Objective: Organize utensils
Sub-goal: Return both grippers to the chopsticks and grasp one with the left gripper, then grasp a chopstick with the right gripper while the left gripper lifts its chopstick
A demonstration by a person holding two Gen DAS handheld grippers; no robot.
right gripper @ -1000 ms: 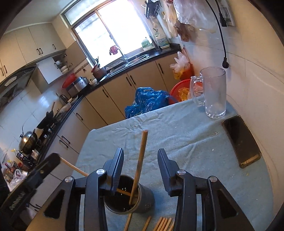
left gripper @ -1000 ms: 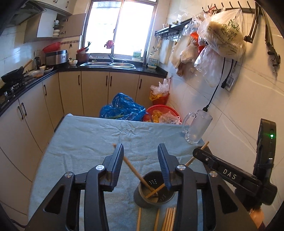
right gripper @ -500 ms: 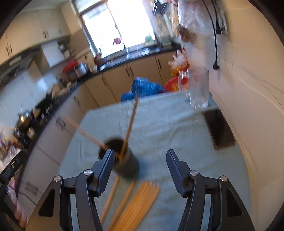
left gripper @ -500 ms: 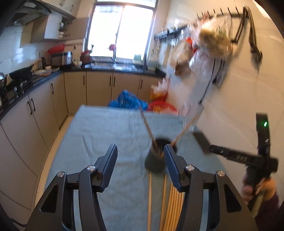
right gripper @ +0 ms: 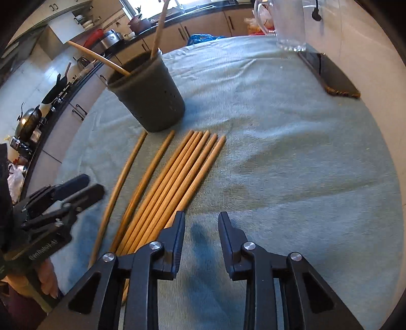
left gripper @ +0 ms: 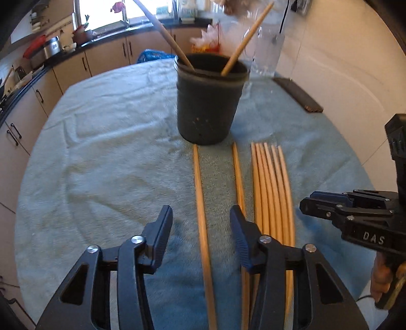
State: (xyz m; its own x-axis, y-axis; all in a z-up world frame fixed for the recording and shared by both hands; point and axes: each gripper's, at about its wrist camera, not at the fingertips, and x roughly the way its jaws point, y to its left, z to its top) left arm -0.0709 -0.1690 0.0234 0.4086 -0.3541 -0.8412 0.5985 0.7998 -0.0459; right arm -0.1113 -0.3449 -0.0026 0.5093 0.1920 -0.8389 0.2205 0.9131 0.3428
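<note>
Left wrist view: left gripper (left gripper: 201, 223) spread wide, empty, low over teal cloth (left gripper: 101, 152); one loose chopstick (left gripper: 201, 215) lying between its jaws; bundle of chopsticks (left gripper: 272, 193) just right; dark holder (left gripper: 209, 99) ahead with two sticks leaning inside; right gripper (left gripper: 304, 204) at right edge.

Right wrist view: right gripper (right gripper: 201, 228) parted, empty; chopsticks (right gripper: 172, 182) left of centre, tips near holder (right gripper: 149, 96); glass mug (right gripper: 289, 22) and phone (right gripper: 330, 73) beyond.
</note>
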